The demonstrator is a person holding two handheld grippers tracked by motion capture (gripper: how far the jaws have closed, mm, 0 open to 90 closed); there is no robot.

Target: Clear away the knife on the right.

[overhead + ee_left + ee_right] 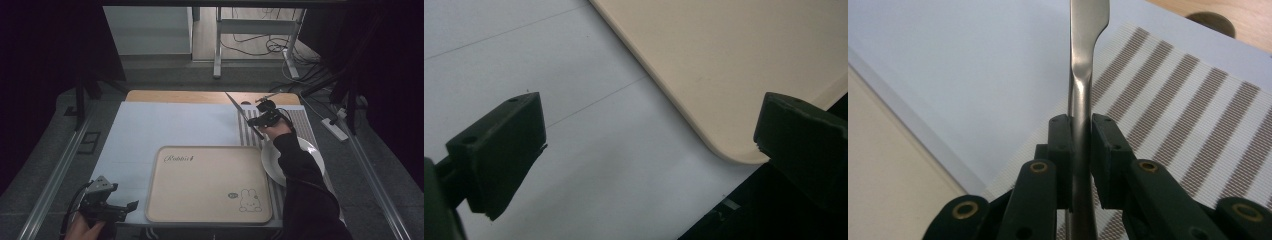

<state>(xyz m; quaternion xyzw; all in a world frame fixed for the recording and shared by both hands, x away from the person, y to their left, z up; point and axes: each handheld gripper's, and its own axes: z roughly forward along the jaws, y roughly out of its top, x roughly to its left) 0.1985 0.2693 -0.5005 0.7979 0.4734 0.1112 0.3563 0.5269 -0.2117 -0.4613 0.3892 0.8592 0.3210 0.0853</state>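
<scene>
While clamped on knife (pixel 1081 100), right tool (pixel 1081 131) above striped mat (pixel 1193 125) edge

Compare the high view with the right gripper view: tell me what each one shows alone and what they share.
High view alone: the left gripper open at the table's near left corner, a white plate under the right sleeve, and the beige tray with its rabbit print. Right gripper view alone: the jaws clamped on the metal knife at close range. Shared: the right gripper, that knife, the striped mat and the pale blue mat.
</scene>
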